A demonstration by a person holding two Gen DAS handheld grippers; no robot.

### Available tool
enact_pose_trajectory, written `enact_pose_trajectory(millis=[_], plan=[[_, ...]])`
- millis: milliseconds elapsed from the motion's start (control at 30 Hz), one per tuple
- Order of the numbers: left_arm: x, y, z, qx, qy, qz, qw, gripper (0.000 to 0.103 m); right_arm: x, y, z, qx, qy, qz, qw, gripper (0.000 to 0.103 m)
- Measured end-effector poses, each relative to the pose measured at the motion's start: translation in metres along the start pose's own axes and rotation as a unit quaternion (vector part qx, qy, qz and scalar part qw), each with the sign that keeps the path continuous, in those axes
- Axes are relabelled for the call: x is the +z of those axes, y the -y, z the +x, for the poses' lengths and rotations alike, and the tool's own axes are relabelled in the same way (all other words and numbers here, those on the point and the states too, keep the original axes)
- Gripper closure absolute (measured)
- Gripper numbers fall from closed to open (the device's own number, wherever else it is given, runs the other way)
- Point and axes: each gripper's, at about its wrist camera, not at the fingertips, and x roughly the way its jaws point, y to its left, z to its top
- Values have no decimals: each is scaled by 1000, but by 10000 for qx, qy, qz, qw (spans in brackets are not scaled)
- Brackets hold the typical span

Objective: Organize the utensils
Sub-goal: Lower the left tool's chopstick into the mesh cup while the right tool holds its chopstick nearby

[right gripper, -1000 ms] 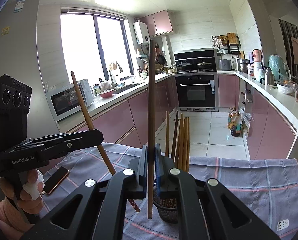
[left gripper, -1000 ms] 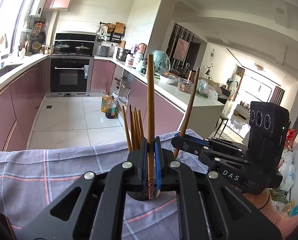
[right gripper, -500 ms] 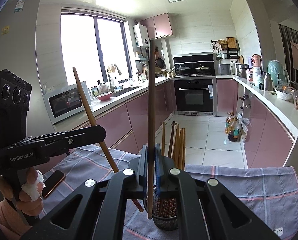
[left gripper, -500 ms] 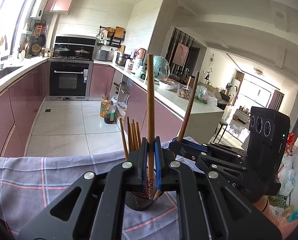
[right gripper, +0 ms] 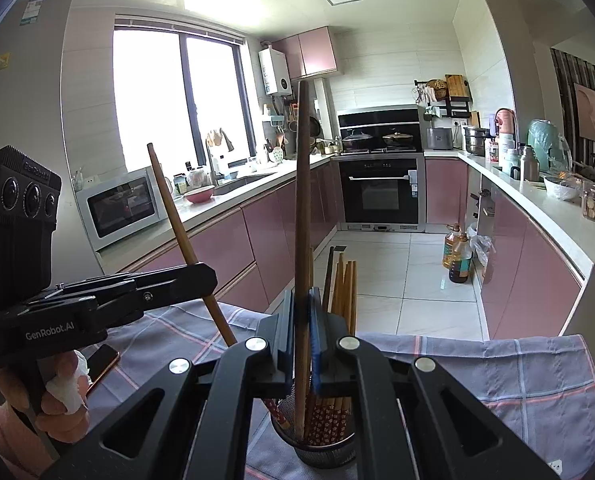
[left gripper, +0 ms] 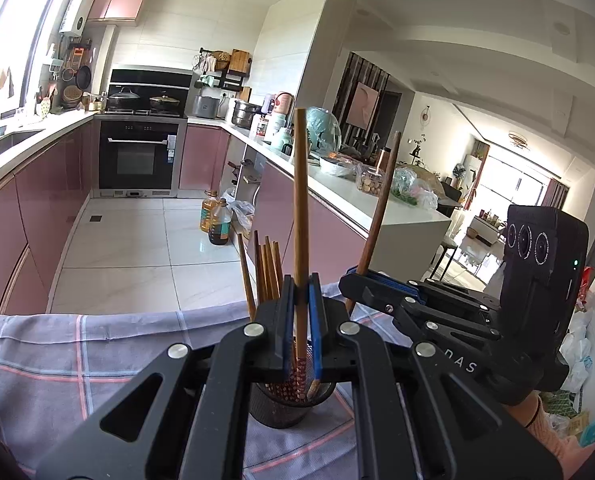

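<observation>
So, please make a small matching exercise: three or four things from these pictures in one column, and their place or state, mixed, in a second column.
Things:
1. left gripper
2. mesh holder
3. phone
4. oil bottles

Place or state:
A. on the tiled floor
B. lying flat on the checked cloth
C. shut on one chopstick
D. standing with several chopsticks inside

Pairs: 1-C, 2-D, 3-B, 4-A

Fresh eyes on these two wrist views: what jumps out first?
Each gripper is clamped on one upright chopstick: the left gripper holds a light chopstick, the right gripper a darker chopstick. Both hang over the mesh holder, already bristling with chopsticks, on the checked cloth. A phone lies at the cloth's left.
</observation>
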Motion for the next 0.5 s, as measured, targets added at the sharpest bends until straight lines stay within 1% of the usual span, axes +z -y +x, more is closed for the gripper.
enact_pose_trajectory(millis=[500], plan=[[2,-2,6,5,-105,14,9999,96,2,1,12,-117,-86,69,9999,97]])
